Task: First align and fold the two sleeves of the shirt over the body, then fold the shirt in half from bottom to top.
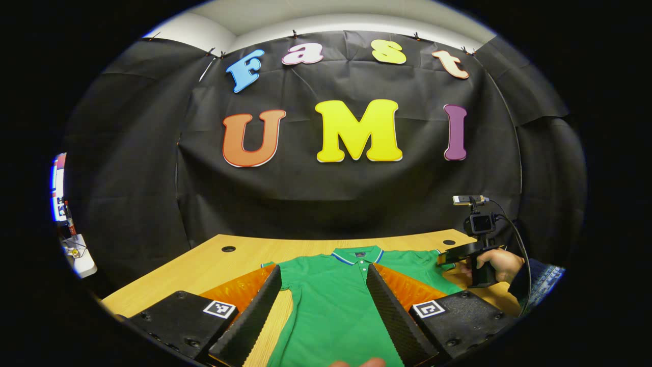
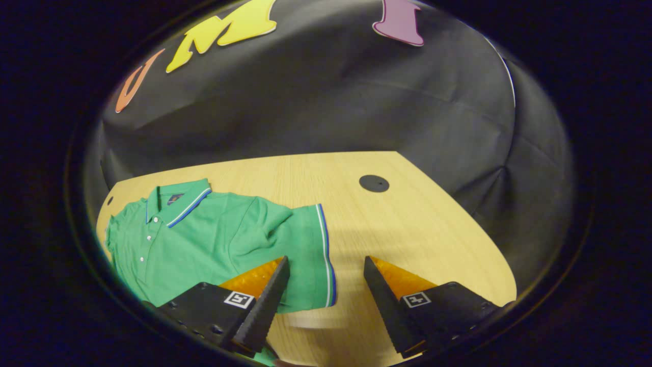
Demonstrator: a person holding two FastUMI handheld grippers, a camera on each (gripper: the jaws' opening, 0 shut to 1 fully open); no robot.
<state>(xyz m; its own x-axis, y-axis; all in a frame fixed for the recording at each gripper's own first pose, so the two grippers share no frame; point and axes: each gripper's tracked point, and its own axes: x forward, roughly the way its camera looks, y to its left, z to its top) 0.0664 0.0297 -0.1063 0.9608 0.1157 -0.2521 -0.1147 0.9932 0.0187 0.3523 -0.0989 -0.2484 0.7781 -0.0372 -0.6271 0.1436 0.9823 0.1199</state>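
Shirt flat on table, both claws open

Left gripper view. My left gripper [image 1: 323,300] has its fingers spread wide, gripping nothing. Between them I see the green polo shirt [image 1: 331,300] lying front-up on the wooden table [image 1: 214,260], collar [image 1: 356,254] at the far end and pointing toward the black cloth wall [image 1: 326,193]. The collar carries a blue and white stripe along its edge. The body of the shirt runs toward me between the two fingers (whether they touch the cloth I cannot tell). At the far right of the table I see my right gripper [image 1: 442,259], held in a hand [image 1: 501,265] with a blue patterned cuff [image 1: 545,280]; its tip sits at the shirt's sleeve on that side. A dark round hole [image 1: 228,249] sits in the table top near the far left corner.

Right gripper view. My right gripper [image 2: 326,293] is also wide open and holds nothing. The shirt [image 2: 204,244] lies to the left, collar [image 2: 178,204] toward the far left corner, placket buttons visible. One short sleeve [image 2: 310,255], with a blue and white band at its cuff, is spread out flat; its cuff edge falls in the gap between my fingers, with one finger over the sleeve cloth and the other over bare wood. A black round hole [image 2: 374,183] marks the table [image 2: 407,229] beyond.
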